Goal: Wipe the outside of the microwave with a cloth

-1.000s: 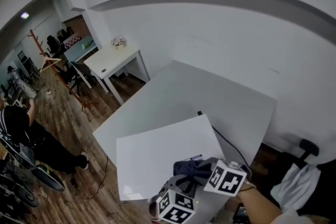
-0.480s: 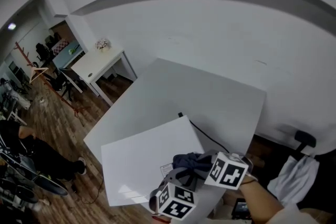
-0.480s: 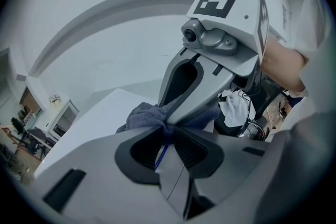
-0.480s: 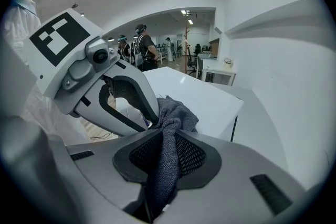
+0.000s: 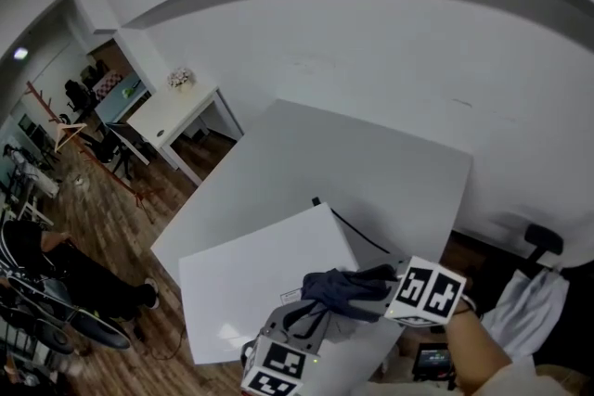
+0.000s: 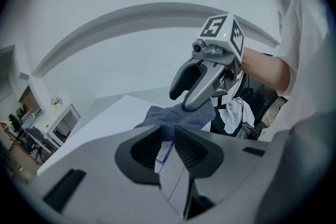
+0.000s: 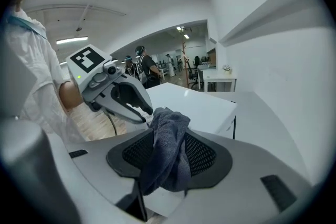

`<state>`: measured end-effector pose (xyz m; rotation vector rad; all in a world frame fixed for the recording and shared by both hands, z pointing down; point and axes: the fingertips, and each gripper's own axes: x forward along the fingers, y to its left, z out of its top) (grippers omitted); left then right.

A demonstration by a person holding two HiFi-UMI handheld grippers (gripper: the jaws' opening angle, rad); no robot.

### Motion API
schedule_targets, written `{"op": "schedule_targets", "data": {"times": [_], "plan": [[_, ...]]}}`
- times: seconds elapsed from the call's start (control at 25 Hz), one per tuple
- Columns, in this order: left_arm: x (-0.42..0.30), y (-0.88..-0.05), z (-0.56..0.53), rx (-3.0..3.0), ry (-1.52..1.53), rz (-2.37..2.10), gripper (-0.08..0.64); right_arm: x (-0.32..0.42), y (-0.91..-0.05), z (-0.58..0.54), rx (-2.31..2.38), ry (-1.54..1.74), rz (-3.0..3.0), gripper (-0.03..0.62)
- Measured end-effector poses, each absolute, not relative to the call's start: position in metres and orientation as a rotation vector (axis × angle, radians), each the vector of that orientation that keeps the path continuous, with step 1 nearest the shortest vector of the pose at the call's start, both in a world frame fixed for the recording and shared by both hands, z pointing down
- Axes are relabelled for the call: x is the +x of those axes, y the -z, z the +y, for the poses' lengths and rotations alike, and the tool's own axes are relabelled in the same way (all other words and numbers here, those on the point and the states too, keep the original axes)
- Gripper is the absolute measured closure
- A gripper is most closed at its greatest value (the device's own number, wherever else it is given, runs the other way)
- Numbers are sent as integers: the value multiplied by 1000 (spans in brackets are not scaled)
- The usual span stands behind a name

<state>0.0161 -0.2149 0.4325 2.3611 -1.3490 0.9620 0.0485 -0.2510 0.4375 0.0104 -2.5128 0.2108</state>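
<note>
A dark grey-blue cloth (image 5: 345, 288) hangs above the near right corner of the white microwave (image 5: 246, 287), between my two grippers. My left gripper (image 5: 309, 318) comes up from the bottom edge and is shut on one end of the cloth (image 6: 176, 115), with its jaws close together in the left gripper view (image 6: 167, 139). My right gripper (image 5: 379, 290) reaches in from the right. Its jaws have just been opening and now stand wide (image 7: 170, 136). The cloth (image 7: 169, 144) still lies bunched and loose between them.
The microwave stands on a white table (image 5: 390, 167) against a white wall, and a black cable (image 5: 357, 235) runs off its back. A chair with white clothing (image 5: 524, 315) is at the right. A small white desk (image 5: 176, 111), wooden floor and people lie at the far left.
The right gripper's jaws have opened round the cloth and that gripper has shifted right. The left gripper's cube has dropped toward the bottom edge, and the cloth is now drawn out between the two.
</note>
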Motion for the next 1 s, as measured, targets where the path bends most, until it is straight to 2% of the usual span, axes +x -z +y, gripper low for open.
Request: {"op": "schedule_targets", "data": {"times": [0.2,0.36,0.4,0.56,0.72,1.0], "plan": [[2,-398,-227,2657,-905,-1209,471,75,-433,-244,-79,-180,-2390,380],[11,-415,-229,2702,-1064,-854,312,88,-451,-232,-128,-170,-2240,354],[14,-421,-231,2691,-1090,-805,299,89,-455,-233,-120,-176,-2222,351],[17,-442,-240,2608,-1176,-731,303,87,-466,-236,-90,-192,-2177,351],[17,-465,-242,2537,-1287,-688,345,88,-475,-237,-92,-203,-2133,351],[18,-471,-240,2497,-1208,-675,381,84,-484,-237,-145,-280,-2113,367]]}}
